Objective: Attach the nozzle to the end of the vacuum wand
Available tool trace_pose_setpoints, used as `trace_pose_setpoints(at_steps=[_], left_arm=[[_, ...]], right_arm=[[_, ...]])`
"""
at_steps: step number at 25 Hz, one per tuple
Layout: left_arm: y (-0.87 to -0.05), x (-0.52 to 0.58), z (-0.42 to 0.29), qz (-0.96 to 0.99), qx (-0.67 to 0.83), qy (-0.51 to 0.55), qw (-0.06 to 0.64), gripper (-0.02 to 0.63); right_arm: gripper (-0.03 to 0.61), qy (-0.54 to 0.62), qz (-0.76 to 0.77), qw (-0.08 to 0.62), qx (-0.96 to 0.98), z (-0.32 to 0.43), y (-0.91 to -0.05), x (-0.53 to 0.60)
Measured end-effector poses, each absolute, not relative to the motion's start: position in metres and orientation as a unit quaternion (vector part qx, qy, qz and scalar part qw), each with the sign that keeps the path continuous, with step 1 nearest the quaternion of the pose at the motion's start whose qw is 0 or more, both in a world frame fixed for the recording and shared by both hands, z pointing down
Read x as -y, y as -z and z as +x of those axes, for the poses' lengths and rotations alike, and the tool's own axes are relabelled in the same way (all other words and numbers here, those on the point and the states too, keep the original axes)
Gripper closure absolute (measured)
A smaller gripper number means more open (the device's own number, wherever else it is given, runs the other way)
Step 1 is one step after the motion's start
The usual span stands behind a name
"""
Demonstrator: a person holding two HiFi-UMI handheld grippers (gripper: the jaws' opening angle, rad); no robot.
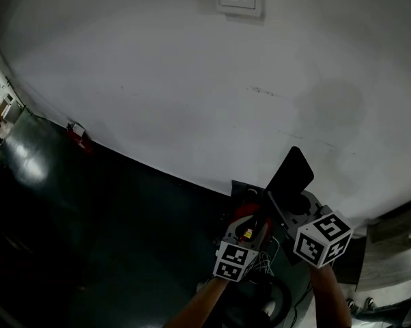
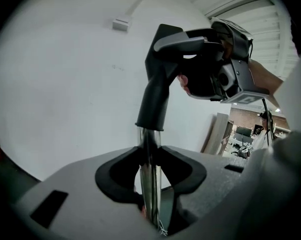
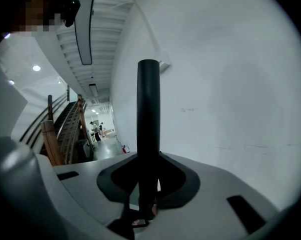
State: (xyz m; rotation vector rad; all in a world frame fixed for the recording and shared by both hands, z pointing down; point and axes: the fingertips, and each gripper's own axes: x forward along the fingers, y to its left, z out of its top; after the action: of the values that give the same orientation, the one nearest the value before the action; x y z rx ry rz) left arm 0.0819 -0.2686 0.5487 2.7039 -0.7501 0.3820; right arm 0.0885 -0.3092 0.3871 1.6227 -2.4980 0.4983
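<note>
Both claws had a grip: left claw on the chrome wand, right claw on the black nozzle, seemingly sleeved over its tip. Reckon next was pushing it home.

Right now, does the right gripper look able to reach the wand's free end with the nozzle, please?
Probably yes: the right gripper is shut on the nozzle, whose lower end seems to sit over the top of the wand, and the left gripper holds the wand; nothing stands between.
</note>
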Motion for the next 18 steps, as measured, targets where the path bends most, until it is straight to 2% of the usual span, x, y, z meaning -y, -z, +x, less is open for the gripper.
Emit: trace_pose_setpoints(at_steps=[18], left_arm=[[-0.548, 0.268, 0.082, 0.946, 0.257, -0.144, 0.138, 0.477]], right_arm=[[0.489, -0.170, 0.510, 0.092, 0.839, 0.079, -0.391, 0.324]])
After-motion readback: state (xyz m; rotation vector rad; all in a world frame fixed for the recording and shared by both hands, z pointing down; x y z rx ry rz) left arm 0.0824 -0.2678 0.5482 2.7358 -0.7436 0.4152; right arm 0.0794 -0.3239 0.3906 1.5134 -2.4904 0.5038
